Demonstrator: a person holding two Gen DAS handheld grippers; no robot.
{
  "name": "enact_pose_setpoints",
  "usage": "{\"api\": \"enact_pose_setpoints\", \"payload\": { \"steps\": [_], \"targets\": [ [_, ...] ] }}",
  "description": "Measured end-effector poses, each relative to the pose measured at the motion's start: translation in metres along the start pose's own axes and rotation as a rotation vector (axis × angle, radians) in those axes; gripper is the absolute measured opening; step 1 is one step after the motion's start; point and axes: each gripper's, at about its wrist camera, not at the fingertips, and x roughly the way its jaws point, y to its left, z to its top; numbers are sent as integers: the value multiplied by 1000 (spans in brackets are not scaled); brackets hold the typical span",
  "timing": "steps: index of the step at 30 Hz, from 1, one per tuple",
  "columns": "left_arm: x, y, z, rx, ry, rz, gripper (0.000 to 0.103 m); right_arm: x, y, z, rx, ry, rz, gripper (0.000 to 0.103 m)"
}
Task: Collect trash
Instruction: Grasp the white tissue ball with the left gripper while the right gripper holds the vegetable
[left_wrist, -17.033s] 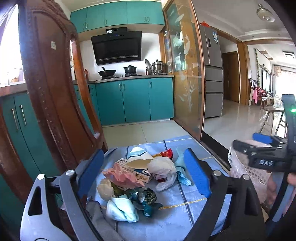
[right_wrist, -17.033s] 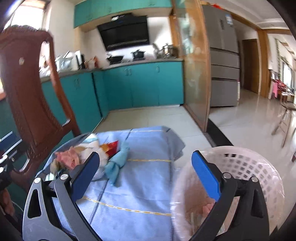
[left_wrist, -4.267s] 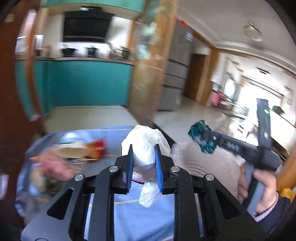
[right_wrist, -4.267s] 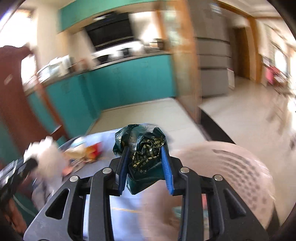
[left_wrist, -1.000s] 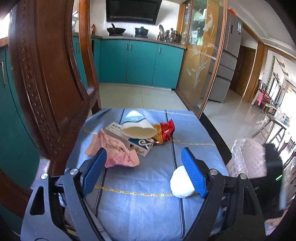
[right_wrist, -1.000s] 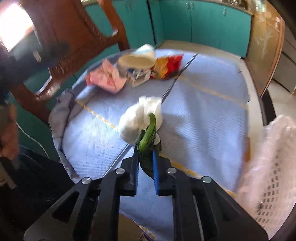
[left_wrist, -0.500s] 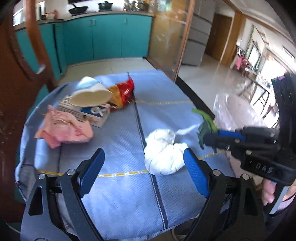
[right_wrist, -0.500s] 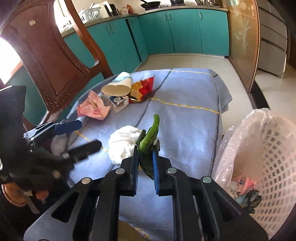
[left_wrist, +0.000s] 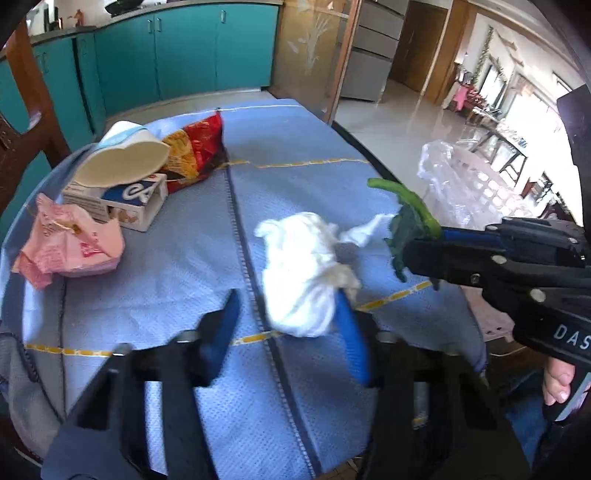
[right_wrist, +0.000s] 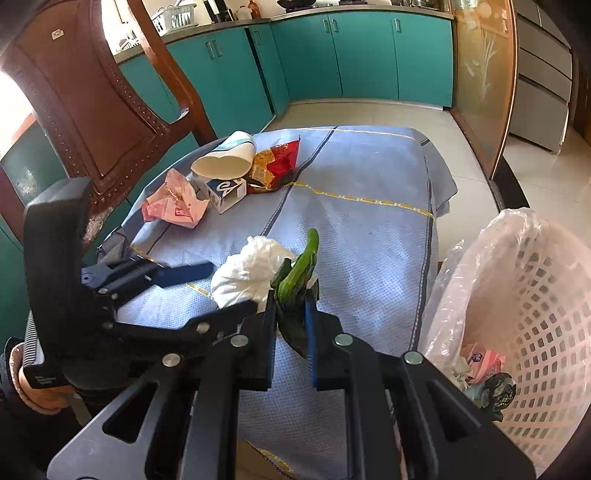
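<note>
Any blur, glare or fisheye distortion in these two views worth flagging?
Left wrist view: the left claw is motion-smeared while its jaws close around the crumpled white tissue wad; windows at right are blown out. Right wrist view: sharp on the right claw gripping the green vegetable scrap; glare upper left, and the teal cabinets bow.

white "das" on the right gripper (left_wrist: 421, 243) body (cut off, perhaps longer).
</note>
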Motion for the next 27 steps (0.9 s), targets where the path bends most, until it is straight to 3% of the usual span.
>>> {"api": "enact_pose_setpoints", "payload": {
  "steps": [1, 4, 16, 17, 21, 27],
  "targets": [
    [-3, -2, 0, 11, -15, 6, 32, 0, 0, 0, -1, 2, 1, 14],
    [-4, -2, 0, 37, -36, 80, 29, 3, 2, -2, -6, 10, 0, 14],
    [-24, 25, 3, -41, -80, 189, 28, 18, 18, -4, -43, 49, 9, 17],
    [-25, 26, 1, -44, -81, 191, 28, 20, 18, -5, -43, 53, 8, 19],
    [-29, 32, 0, -65, -78, 204, 28, 22, 18, -5, -31, 54, -8, 58],
    [-32, 40, 0, -99, -82, 219, 28, 19, 19, -5, -29, 52, 7, 68]
  ]
}}
